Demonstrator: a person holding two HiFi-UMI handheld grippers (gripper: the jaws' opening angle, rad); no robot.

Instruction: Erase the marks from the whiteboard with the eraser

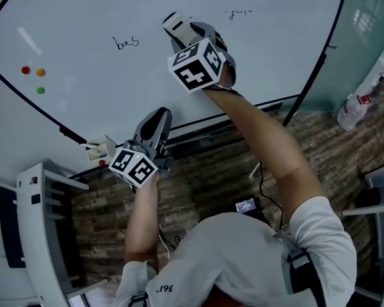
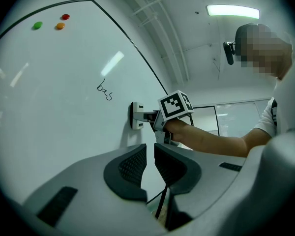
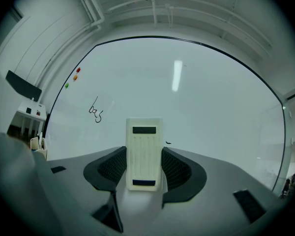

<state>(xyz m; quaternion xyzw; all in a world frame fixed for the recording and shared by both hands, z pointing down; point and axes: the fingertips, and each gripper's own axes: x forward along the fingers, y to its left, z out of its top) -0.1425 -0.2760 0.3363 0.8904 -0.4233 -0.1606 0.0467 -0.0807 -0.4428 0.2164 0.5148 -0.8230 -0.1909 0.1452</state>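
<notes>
The whiteboard (image 1: 83, 18) carries a handwritten black mark (image 1: 126, 42) at centre left and a second scribble (image 1: 238, 11) near the top. My right gripper (image 1: 176, 27) is shut on the white eraser (image 1: 174, 22), which presses flat on the board between the two marks. In the right gripper view the eraser (image 3: 144, 154) stands upright between the jaws, with the handwritten mark (image 3: 95, 113) up left and a tiny stroke (image 3: 167, 143) just right of it. My left gripper (image 1: 155, 121) hangs low by the board's bottom edge, jaws shut on nothing (image 2: 150, 163).
Red, orange and green magnets (image 1: 33, 75) stick on the board's left part. A small holder with markers (image 1: 101, 149) sits at the bottom rail. A white rack (image 1: 35, 222) stands at left, a white bottle (image 1: 352, 109) at right, and a small device with cables (image 1: 246, 204) on the floor.
</notes>
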